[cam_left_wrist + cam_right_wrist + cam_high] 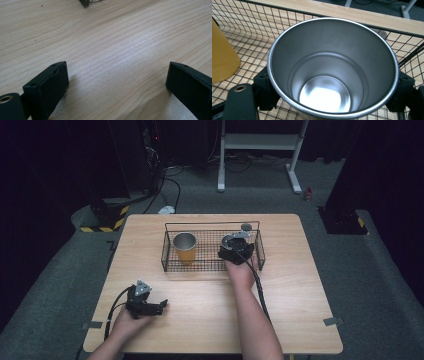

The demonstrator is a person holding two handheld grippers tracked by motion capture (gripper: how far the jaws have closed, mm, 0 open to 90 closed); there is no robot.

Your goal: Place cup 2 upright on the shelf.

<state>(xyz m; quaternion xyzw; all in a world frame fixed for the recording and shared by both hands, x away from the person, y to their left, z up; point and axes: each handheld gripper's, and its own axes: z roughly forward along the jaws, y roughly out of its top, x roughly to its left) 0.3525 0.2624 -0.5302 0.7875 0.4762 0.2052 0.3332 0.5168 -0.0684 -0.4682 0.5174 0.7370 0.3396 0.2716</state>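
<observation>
While the left gripper (117, 82) rests low over the bare wooden table (200, 320) with its jaws spread wide and nothing but wood grain between them, the right gripper (332, 87) is inside the wire basket (170, 251), jaws pressed against both sides of a steel cup (333, 67). That cup stands upright between the jaws, its open mouth facing the right gripper's camera. A yellow cup (185, 248) stands in the basket too, off to the outer side of the right gripper's left jaw.
</observation>
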